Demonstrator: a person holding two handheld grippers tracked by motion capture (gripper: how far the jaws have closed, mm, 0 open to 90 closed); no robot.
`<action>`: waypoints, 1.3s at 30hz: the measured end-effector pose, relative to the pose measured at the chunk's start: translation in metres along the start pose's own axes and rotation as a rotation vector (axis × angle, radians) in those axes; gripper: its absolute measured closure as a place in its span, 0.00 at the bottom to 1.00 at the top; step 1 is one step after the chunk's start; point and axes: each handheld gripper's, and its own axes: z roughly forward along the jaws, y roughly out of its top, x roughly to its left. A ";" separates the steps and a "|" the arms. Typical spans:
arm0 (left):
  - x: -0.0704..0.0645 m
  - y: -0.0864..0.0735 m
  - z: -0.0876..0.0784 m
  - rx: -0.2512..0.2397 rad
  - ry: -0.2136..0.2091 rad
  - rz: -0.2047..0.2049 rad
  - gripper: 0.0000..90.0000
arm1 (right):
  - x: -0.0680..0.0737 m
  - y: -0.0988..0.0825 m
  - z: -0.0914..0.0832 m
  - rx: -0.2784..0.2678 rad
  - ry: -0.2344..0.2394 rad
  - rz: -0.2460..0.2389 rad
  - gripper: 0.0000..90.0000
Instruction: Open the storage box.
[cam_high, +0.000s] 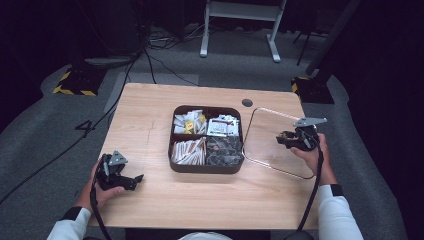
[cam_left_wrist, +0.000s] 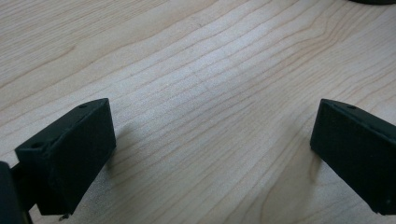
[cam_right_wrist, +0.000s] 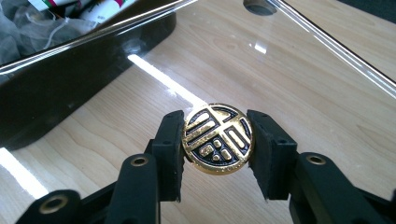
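Note:
A dark square tray (cam_high: 206, 168) with four compartments of packets and sachets stands mid-table. To its right is a clear lid (cam_high: 265, 130), its left edge by the tray's right wall. My right gripper (cam_high: 285, 140) is shut on the lid's round gold-and-black knob (cam_right_wrist: 217, 138), one jaw pressed on each side of it. Through the clear lid (cam_right_wrist: 289, 70) I see the wooden tabletop, with the tray's dark wall (cam_right_wrist: 70, 88) to the left. My left gripper (cam_high: 134, 181) rests near the table's front left, open, its jaws wide apart over bare wood (cam_left_wrist: 212, 140).
A round cable hole (cam_high: 247, 102) sits in the table behind the lid. Bare wood lies left of the tray and along the front edge. Beyond the table are grey floor, cables and the feet of a white stand (cam_high: 240, 30).

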 end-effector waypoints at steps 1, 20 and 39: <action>0.000 0.000 0.000 0.000 0.001 0.004 0.00 | -0.001 -0.001 0.001 0.002 0.003 0.004 0.65; 0.000 0.000 0.000 0.000 0.000 0.000 0.00 | -0.016 -0.025 0.006 0.038 -0.012 0.045 0.65; 0.000 0.000 0.000 0.000 0.000 -0.001 0.00 | -0.024 -0.048 0.030 0.106 -0.025 0.061 0.65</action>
